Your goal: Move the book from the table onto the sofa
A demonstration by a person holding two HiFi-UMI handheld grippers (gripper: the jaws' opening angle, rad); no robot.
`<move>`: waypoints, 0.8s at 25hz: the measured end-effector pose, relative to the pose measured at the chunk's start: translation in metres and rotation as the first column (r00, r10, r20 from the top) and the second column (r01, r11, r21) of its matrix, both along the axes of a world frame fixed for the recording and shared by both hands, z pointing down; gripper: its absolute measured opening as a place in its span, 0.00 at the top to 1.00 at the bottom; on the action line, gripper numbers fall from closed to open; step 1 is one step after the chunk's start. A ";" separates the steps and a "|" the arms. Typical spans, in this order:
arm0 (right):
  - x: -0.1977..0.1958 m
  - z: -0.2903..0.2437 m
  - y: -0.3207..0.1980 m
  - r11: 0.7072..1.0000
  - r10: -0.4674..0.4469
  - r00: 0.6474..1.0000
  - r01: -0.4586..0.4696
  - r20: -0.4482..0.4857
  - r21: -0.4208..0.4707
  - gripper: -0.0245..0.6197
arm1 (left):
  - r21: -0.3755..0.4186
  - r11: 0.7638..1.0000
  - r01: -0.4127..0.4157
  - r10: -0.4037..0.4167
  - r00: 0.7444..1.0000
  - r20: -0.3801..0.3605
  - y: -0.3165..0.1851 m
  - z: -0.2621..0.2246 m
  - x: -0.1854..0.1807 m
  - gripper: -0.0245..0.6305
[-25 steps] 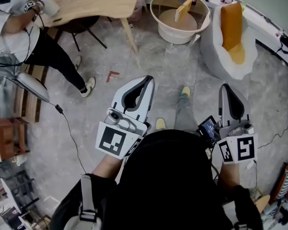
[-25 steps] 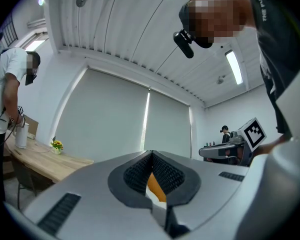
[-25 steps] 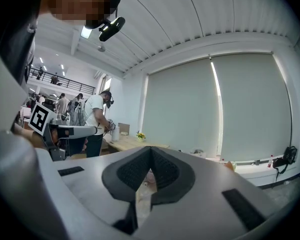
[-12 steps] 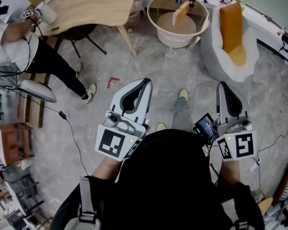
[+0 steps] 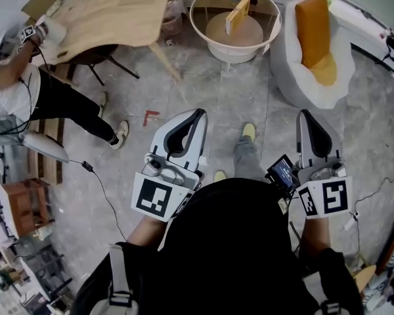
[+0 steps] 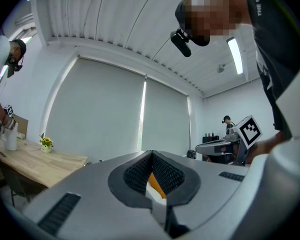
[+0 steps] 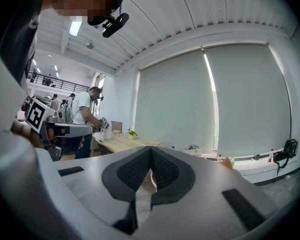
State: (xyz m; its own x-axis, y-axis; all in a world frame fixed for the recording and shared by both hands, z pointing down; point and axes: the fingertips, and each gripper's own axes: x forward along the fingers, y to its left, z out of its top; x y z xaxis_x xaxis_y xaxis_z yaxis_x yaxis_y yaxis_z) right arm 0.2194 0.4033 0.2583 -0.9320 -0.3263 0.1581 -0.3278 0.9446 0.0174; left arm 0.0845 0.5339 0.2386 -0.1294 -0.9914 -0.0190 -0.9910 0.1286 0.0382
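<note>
Head view, vs. earlier frame: red floor mark sits lower, round table has shifted left & bystander has drifted up-left. Left gripper & right gripper keep same spots, jaws pressed together, nothing between. Book: tan, thin, standing on edge on round table. Sofa, white w/ orange cushion, just right of it.

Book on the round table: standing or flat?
Standing. In the head view the book rises on edge from the round table, its broad face showing, not lying on the top.
</note>
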 end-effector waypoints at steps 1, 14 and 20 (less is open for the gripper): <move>-0.003 0.000 -0.010 1.000 0.002 1.000 -0.002 -0.002 -0.005 0.95 | -0.005 1.000 -0.004 0.004 1.000 -0.002 -0.009 0.001 -0.003 0.96; -0.050 0.006 -0.127 0.999 -0.028 0.999 0.026 -0.035 -0.048 0.95 | -0.055 0.998 0.023 -0.026 0.999 -0.048 -0.127 0.000 -0.050 0.96; -0.059 0.011 -0.178 0.997 -0.044 0.999 0.042 -0.025 -0.064 0.95 | -0.078 0.997 0.024 -0.027 0.999 -0.034 -0.178 0.002 -0.053 0.96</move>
